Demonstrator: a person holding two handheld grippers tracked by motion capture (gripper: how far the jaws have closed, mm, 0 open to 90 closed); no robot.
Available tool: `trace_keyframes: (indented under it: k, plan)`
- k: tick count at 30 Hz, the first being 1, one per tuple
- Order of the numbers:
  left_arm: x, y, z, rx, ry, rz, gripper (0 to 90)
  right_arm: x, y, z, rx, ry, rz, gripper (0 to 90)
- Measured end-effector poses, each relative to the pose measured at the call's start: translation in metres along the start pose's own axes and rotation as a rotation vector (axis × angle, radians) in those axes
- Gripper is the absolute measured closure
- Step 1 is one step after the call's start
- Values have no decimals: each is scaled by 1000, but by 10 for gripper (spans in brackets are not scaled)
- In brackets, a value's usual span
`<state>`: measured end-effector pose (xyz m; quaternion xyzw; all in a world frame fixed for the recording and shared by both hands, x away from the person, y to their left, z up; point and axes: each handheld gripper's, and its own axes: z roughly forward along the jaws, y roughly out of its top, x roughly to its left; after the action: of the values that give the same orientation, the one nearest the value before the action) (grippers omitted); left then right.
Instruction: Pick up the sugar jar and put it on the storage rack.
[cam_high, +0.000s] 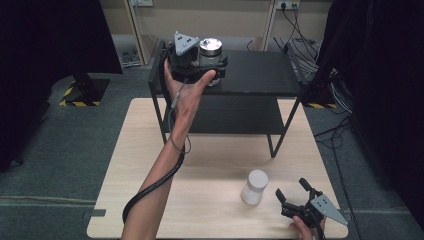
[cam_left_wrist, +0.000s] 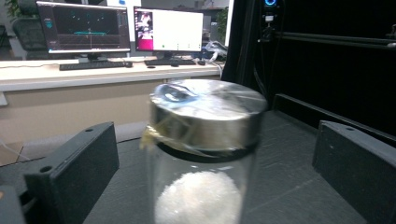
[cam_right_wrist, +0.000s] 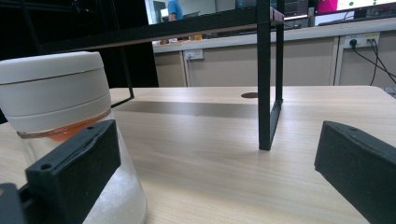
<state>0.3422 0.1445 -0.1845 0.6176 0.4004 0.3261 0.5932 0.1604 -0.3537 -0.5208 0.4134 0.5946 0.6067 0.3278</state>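
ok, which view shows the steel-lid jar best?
Left gripper view: the jar sits close up between the open jaws, with its steel lid, glass wall and white contents visible. In the high view it is small, on the shelf. The right gripper view shows a different, white-lidded jar.

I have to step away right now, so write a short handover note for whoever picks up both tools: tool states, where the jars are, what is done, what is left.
Left tool: open at the top shelf of the black rack, its jaws standing apart on either side of the metal-lidded glass jar, not pressing it.
Right tool: open, low over the wooden table, beside the white-lidded jar and not gripping it.
Done: the metal-lidded jar stands upright on the top shelf, released.
Left: probably draw the left tool back clear of that jar, then grasp the white-lidded jar with the right tool; it likely goes on the rack too.
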Motion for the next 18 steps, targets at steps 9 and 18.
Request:
trace_keyframes:
  k: [9, 18]
  plan:
    - [-7, -6, -12, -15, -20, 7, 2, 0, 0, 0, 0, 0, 0, 4]
    - [-12, -23, -22, -22, -26, 25, 2, 0, 0, 0, 0, -1, -2, 4]
